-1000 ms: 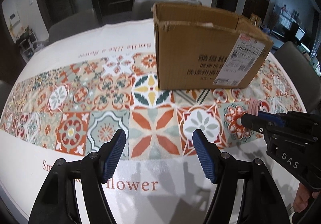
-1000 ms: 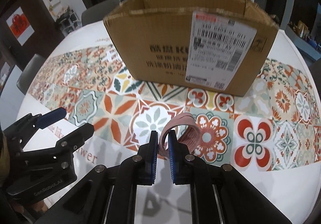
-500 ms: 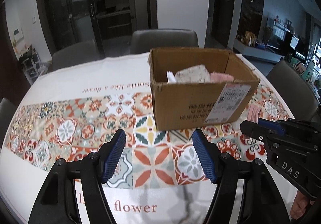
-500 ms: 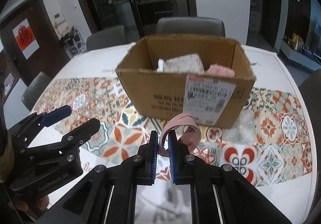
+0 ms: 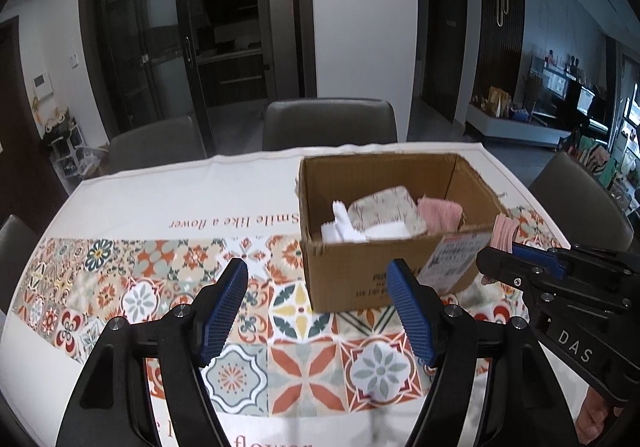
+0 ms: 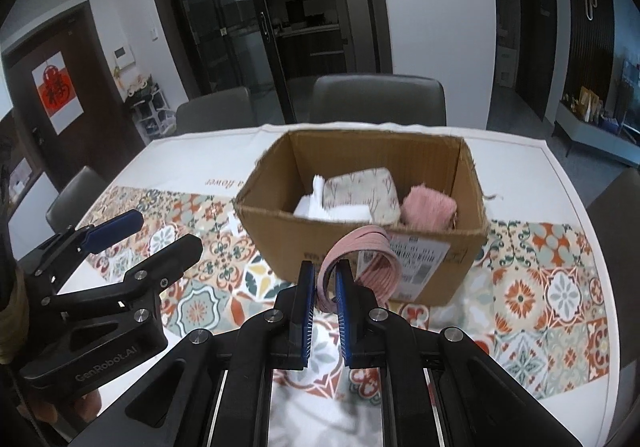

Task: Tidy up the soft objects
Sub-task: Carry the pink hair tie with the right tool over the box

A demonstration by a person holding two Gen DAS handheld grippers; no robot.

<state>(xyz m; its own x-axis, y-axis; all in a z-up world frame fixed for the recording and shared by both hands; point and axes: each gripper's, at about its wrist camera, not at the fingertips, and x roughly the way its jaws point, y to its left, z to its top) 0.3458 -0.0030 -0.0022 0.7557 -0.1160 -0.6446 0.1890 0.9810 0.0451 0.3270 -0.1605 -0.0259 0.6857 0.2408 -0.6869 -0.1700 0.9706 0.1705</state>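
Pink band carried in front of the cardboard box

The right gripper is clamped on a looped pink ribbed band just before the cardboard box; the left gripper, jaws apart and just widened slightly, empty, hangs left of that box, which holds folded cloths.

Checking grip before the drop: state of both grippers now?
Left gripper: open, nothing between its fingers.
Right gripper: shut on the pink band, held in front of the cardboard box.

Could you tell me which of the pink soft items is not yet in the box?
The pink looped band, pinched in the right gripper before the cardboard box; the pink cloth already lies inside.
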